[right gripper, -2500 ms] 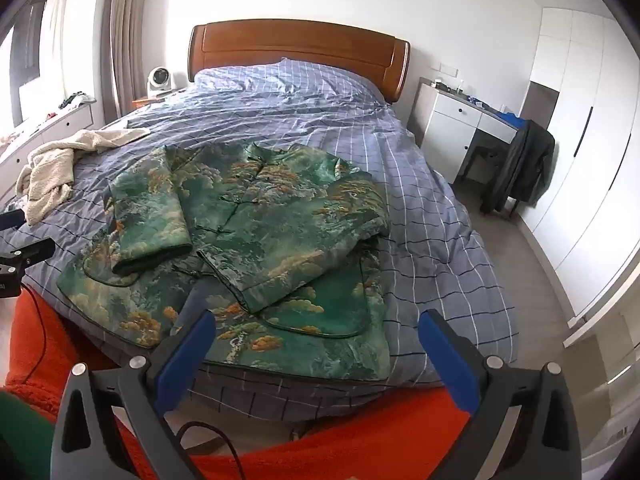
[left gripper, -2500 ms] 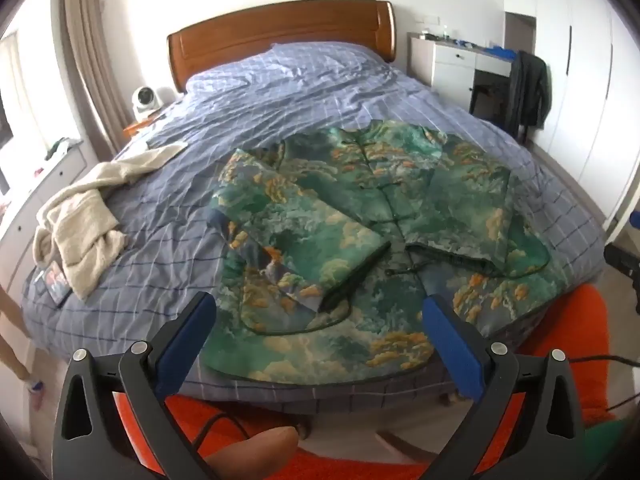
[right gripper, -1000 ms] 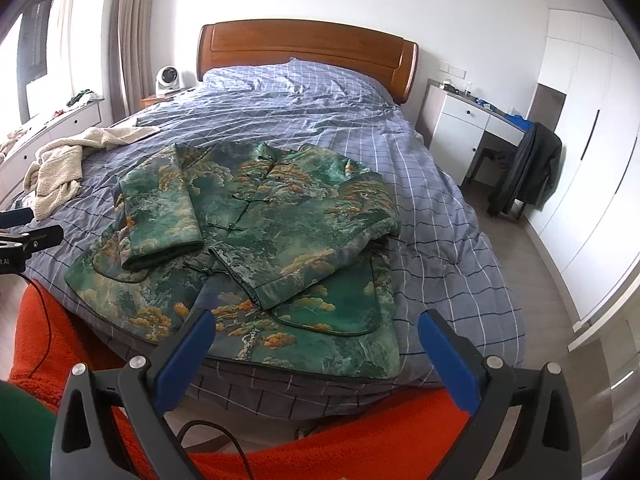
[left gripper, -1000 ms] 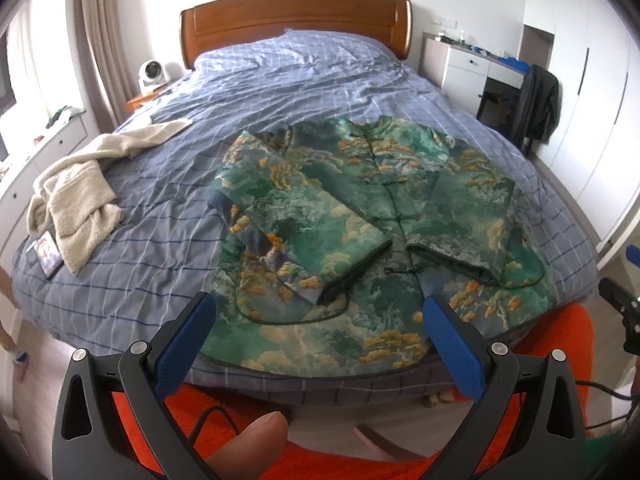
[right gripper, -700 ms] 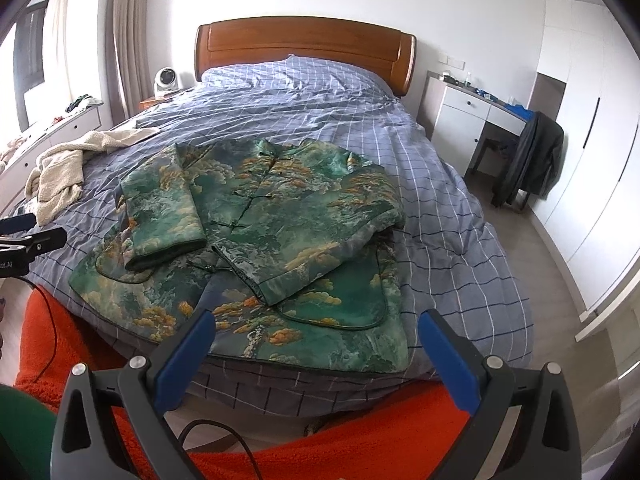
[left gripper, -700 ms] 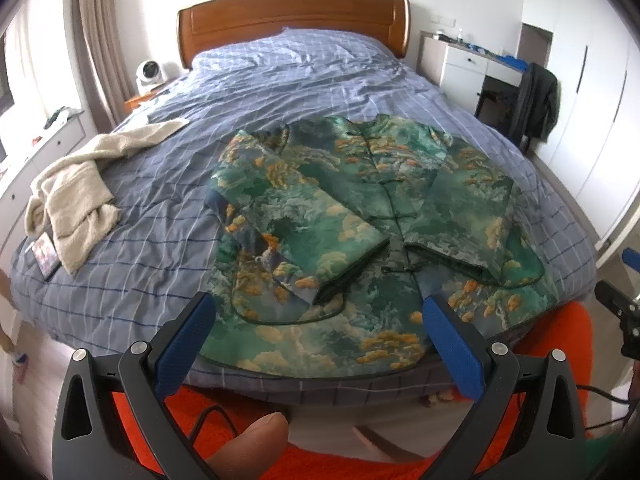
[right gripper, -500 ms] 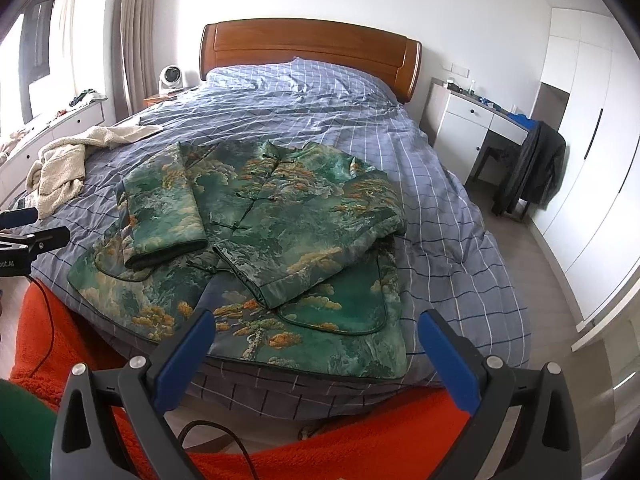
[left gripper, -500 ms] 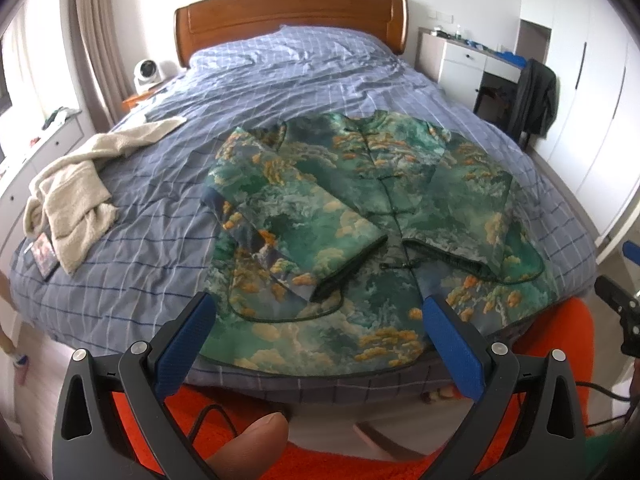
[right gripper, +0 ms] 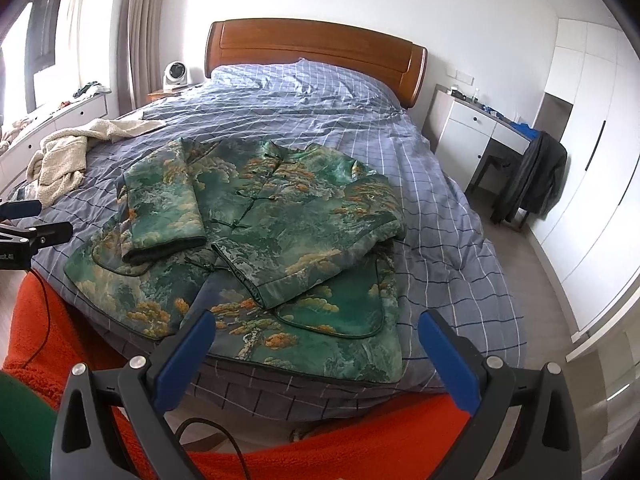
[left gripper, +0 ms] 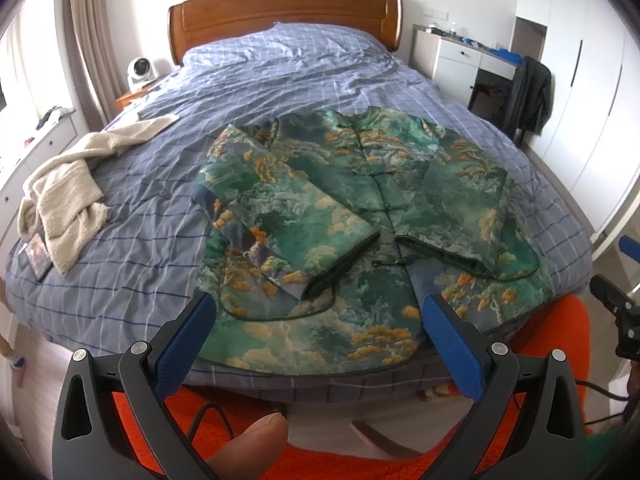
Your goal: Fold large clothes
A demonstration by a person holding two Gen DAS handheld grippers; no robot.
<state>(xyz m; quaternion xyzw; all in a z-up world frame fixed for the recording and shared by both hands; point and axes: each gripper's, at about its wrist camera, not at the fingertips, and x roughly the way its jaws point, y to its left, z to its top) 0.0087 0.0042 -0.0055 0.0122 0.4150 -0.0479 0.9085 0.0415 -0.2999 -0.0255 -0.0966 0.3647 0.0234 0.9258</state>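
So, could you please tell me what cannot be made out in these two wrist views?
- Back of the green jacket: both views, lies face-up on the bed.
- Items on the white desk: too small.
- Flat object under the cream towel: left view, partly covered.

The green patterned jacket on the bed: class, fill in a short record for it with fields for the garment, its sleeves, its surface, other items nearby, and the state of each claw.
garment: green patterned jacket, front up, collar toward the headboard
sleeves: both folded in across the front, cuffs near the middle
surface: blue checked bedcover; hem lies at the foot edge
nearby: cream towel crumpled beside the jacket, apart from it
left claw: open, holding nothing, short of the hem
right claw: open, holding nothing, short of the hem
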